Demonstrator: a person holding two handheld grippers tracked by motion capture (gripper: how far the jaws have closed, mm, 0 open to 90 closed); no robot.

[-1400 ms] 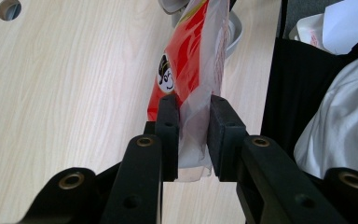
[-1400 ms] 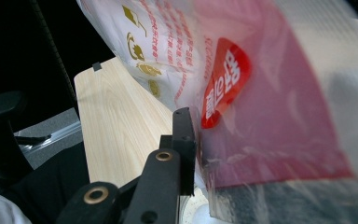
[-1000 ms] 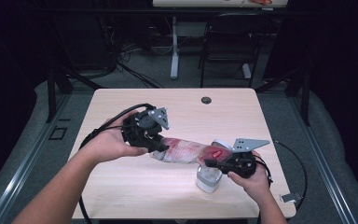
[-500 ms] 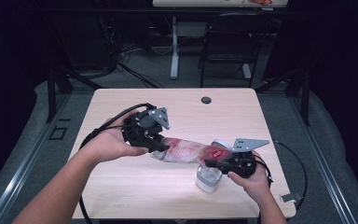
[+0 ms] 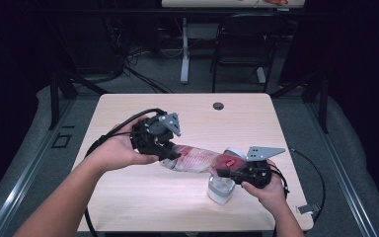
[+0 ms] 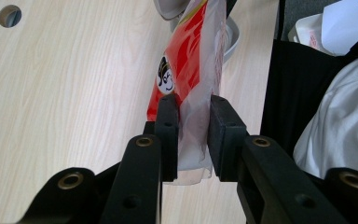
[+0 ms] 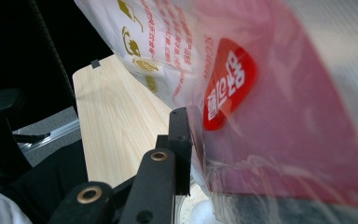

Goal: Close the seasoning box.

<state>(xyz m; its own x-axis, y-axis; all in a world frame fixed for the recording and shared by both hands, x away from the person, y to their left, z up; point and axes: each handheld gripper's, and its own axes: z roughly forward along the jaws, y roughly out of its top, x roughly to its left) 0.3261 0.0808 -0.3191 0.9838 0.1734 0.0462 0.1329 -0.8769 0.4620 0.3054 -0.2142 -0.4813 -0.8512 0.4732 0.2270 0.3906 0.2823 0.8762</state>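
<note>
Above the table's near edge, left gripper (image 5: 170,154) and right gripper (image 5: 226,171) each pinched one end of the snack bag (image 5: 197,159), holding it level, apparently so its mouth stayed over the cup (image 5: 220,190).

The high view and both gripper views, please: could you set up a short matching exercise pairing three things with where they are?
Things:
1. snack bag
2. white cup
3. round hole

Places:
A. in the tabletop near its far edge
B. stretched between both grippers
C. on the table, below the bag's right-hand end

Pairs: 1-B, 2-C, 3-A
</note>
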